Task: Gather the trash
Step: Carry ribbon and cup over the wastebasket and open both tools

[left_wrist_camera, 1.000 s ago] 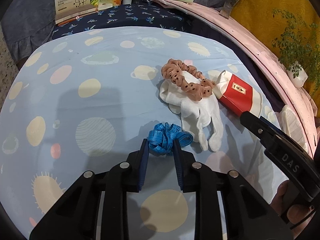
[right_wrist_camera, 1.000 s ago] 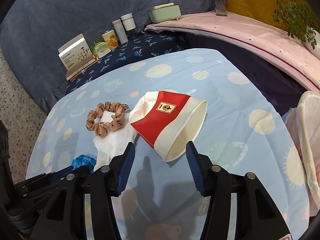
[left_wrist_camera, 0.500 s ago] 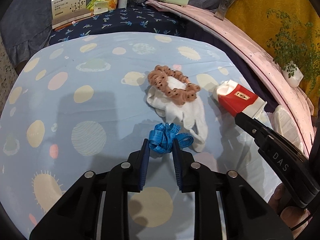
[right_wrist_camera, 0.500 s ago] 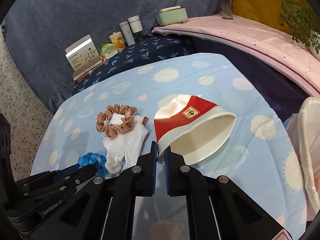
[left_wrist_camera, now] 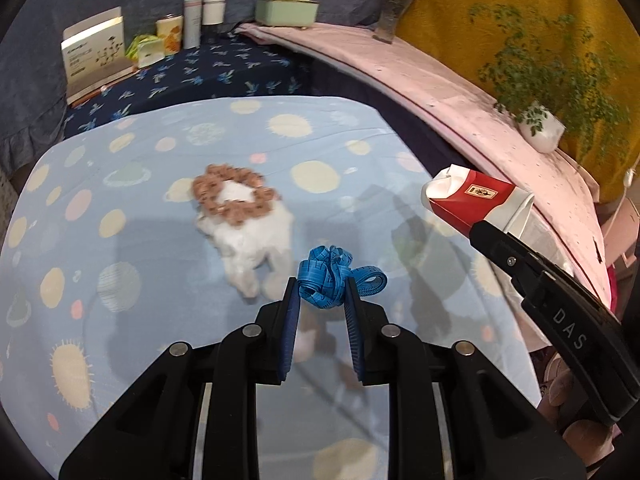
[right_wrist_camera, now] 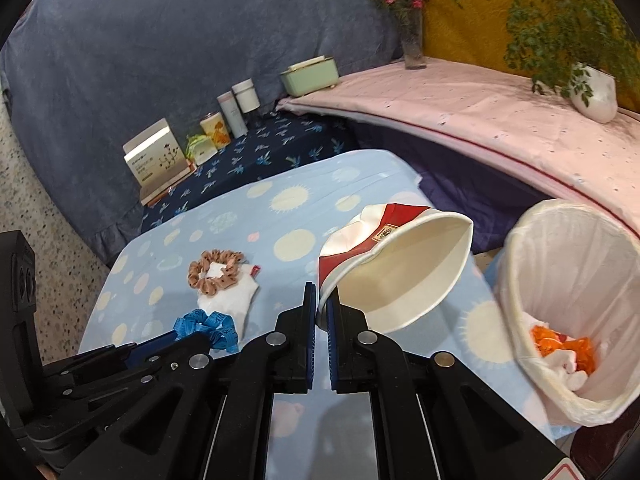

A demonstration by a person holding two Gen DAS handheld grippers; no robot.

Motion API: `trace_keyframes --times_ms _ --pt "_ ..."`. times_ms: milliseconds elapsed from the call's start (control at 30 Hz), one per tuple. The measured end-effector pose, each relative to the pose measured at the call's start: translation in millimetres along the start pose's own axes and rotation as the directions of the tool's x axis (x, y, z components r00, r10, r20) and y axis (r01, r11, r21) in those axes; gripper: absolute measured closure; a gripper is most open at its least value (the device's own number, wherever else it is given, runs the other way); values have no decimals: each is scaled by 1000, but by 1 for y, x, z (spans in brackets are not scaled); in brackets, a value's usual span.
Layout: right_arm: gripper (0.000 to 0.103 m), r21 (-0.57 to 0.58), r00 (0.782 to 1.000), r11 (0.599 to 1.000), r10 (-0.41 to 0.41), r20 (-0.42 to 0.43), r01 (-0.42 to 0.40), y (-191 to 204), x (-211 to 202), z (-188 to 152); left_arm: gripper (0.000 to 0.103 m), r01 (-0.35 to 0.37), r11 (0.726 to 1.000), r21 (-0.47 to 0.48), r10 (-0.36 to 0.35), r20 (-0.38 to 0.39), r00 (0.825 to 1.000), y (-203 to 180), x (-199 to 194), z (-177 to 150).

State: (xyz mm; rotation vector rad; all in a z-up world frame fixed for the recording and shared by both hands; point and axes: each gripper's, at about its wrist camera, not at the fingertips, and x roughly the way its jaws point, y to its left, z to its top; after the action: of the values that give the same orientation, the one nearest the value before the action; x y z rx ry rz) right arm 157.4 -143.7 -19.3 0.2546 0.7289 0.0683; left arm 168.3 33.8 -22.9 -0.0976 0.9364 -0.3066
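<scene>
Since the earlier frames, the paper cup has been lifted off the counter and carried toward the bin, and the blue tape measure has likewise been raised clear of the cloth.

At the right edge of the right wrist view, the lined trash bin is seen standing just beside the counter, with orange and white scraps already lying in it; some collecting is therefore judged to be done. The crushed red-and-white cup is held at lower centre of that view, its rim pinched between the closed jaws of the right hand-held gripper, which have just been closing on it. The bundled tape measure is gripped between the pads of the left hand-held gripper.

A white glove with a brown scrunchie on it is left lying at centre left. Neither carried item has yet been dropped in the bin.
</scene>
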Motion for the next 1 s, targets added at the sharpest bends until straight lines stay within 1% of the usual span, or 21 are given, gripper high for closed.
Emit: trace_keyframes --times_ms 200,433,733,867,1000 --pt "98 54 998 998 -44 44 42 -36 -33 -1 81 41 997 71 -41 1 999 -48 -3 0" --pt "98 118 992 988 -104 68 96 -84 -62 -7 81 95 985 144 -95 -11 995 -104 0 -1" --pt "98 206 981 966 -177 82 157 -144 -88 -21 81 168 957 237 -161 -49 986 -177 16 -4" --pt "98 249 975 951 -208 83 182 -168 -96 -27 81 201 944 263 -188 -71 980 -202 26 -4" --pt "98 280 970 939 -231 81 201 -190 -101 -33 81 217 931 293 -200 -89 976 -223 35 -5"
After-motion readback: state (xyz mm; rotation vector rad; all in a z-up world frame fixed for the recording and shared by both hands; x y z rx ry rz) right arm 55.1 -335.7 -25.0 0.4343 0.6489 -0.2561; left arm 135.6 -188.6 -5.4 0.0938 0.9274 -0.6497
